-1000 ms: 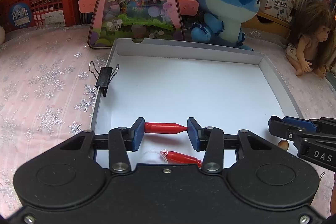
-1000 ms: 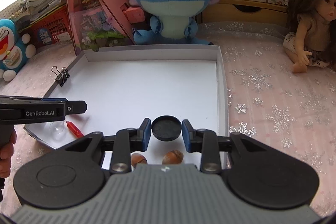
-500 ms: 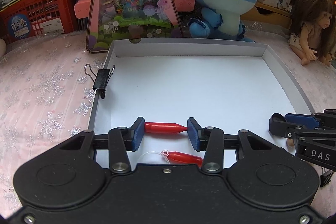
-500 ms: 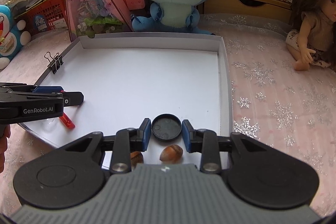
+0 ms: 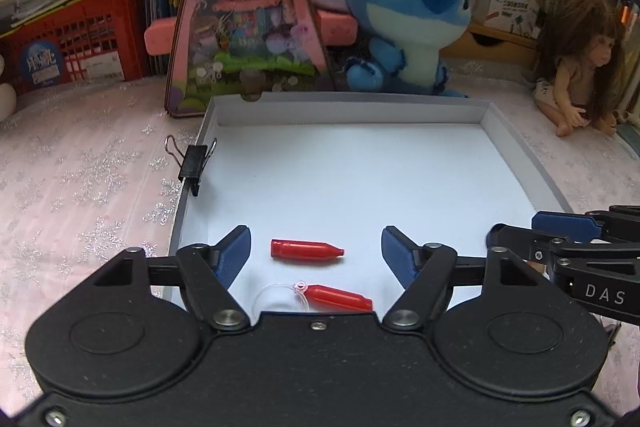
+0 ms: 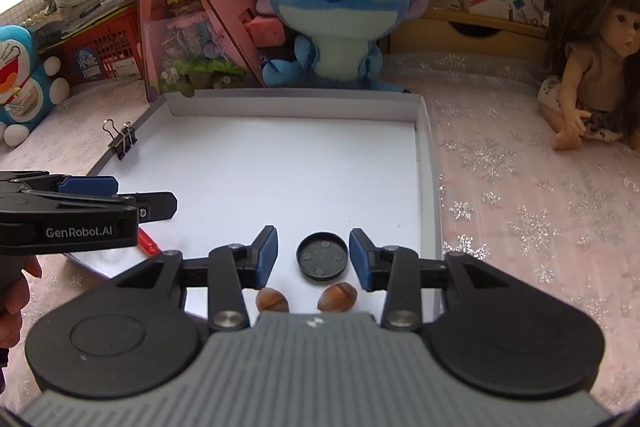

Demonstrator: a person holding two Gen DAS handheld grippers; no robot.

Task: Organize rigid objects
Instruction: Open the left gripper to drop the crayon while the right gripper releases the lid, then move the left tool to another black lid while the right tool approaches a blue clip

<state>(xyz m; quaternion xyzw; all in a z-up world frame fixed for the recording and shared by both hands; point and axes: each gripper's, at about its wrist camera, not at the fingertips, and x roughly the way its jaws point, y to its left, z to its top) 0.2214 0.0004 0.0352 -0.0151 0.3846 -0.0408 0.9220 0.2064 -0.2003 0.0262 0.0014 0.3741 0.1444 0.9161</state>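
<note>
red cap (image 5: 306,249): lying flat on the white tray (image 5: 360,167) floor, pointed tip toward the right
second red cap (image 5: 340,298): nearer the front edge, clear loop at its left end
black lid (image 6: 322,256): round, hollow side up, near the tray's right wall
two brown nuts (image 6: 272,299): side by side just before the lid

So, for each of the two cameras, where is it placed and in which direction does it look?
Left wrist view: sits on the left tongs, angled down over the white tray; its opening blue pads flank a red cap, not touching.
Right wrist view: sits on the right tongs, angled down; opening pads flank a black lid; a hand shows at left.
Shared: tray, binder clip, blue plush, each other's tongs.
</note>
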